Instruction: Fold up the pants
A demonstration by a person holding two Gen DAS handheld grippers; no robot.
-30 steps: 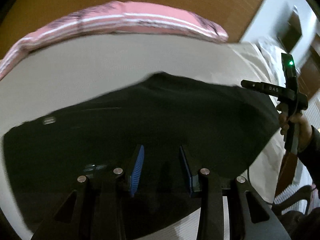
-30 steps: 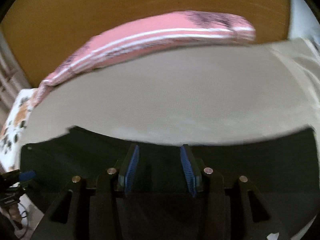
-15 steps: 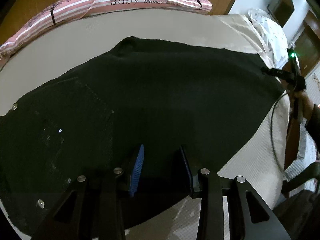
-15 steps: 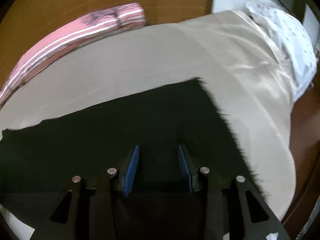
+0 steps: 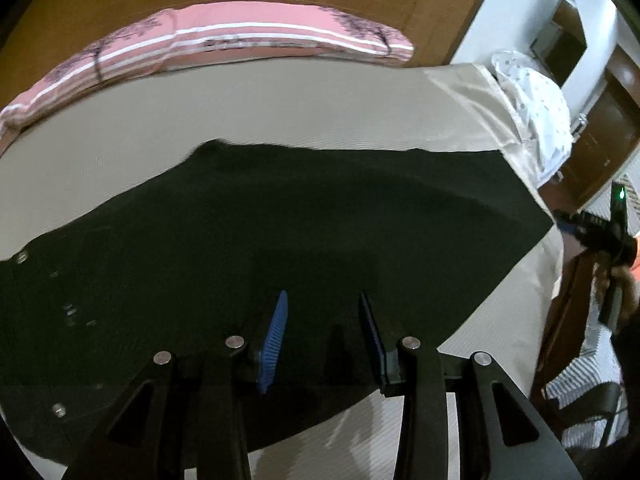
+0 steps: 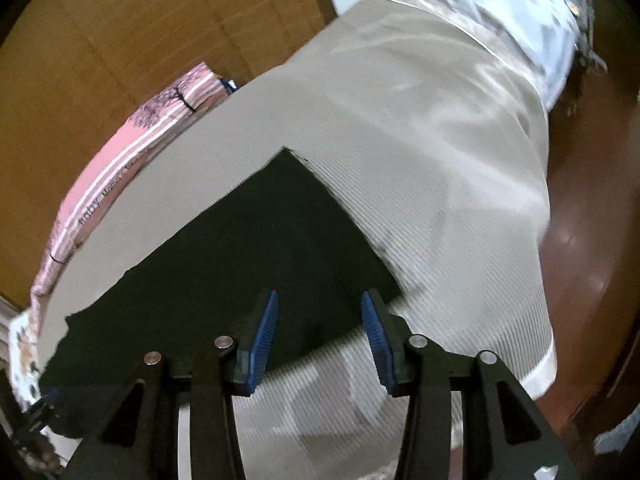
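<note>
Lying flat on the bed (image 5: pixel 280 120), the black pants (image 5: pixel 320 232) spread from 9 to 3 o'clock. Left gripper (image 5: pixel 324 332) hovers released above them; right gripper (image 6: pixel 318 328), jaws opening and grasping nothing, hovers over their hem corner.

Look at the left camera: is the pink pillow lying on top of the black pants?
No, the pink pillow lies at the far edge of the bed, with bare beige sheet between it and the black pants.

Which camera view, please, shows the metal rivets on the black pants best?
The left wrist view: the black pants spread wide there, with metal rivets glinting at their left end. The right wrist view shows only a plain corner of them, no rivets.
</note>
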